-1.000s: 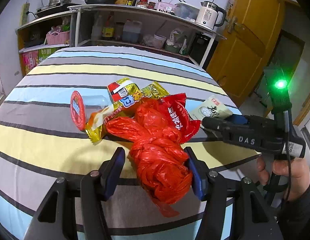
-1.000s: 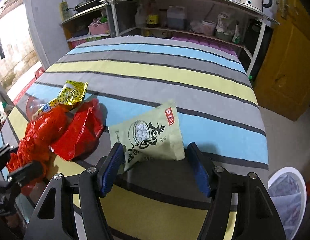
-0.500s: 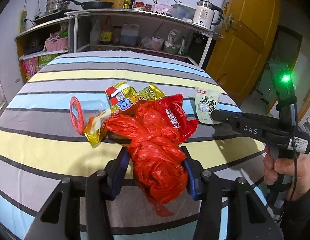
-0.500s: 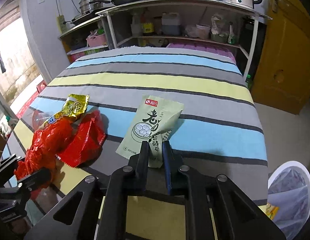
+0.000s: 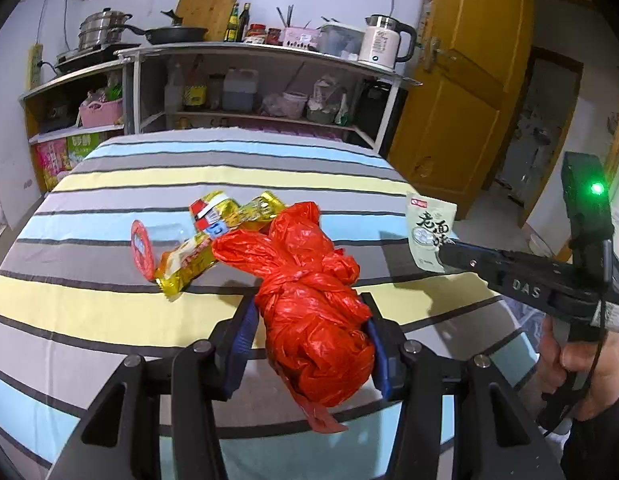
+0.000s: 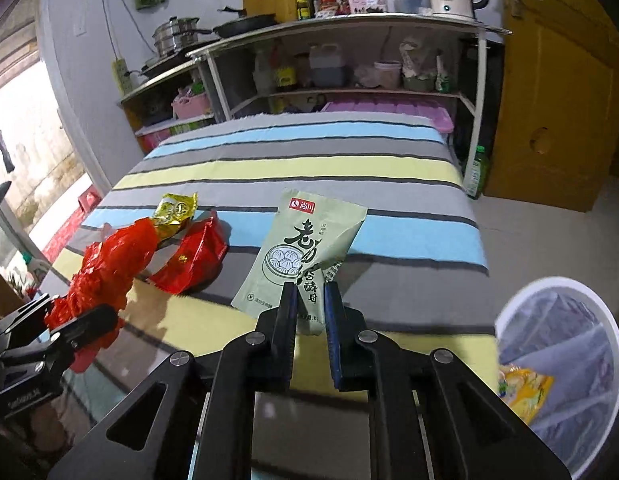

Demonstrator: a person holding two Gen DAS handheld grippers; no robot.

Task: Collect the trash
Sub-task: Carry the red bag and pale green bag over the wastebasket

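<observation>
My left gripper (image 5: 307,305) is shut on a knotted red plastic bag (image 5: 313,320) and holds it just above the striped tablecloth (image 5: 189,176). In the right wrist view the same bag (image 6: 109,264) hangs from the left gripper (image 6: 69,320). My right gripper (image 6: 310,292) is shut on the lower edge of a pale green pouch (image 6: 305,248), which is lifted off the cloth. From the left wrist view that pouch (image 5: 427,236) stands upright at the right gripper's tip (image 5: 443,252). Yellow wrappers (image 5: 197,256), a red packet (image 6: 189,260) and a clear cup with a red lid (image 5: 143,248) lie on the table.
A white bin (image 6: 565,360) with a clear liner stands on the floor off the table's right edge, a yellow wrapper (image 6: 525,392) inside. Behind the table is a shelf unit (image 5: 249,80) with a kettle and pans. A yellow door (image 5: 461,92) and a green bottle (image 6: 475,172) are at the right.
The right gripper shut on the green pouch and lifted it off the cloth, swinging it upright. The left gripper closed on the red bag and raised it slightly.
</observation>
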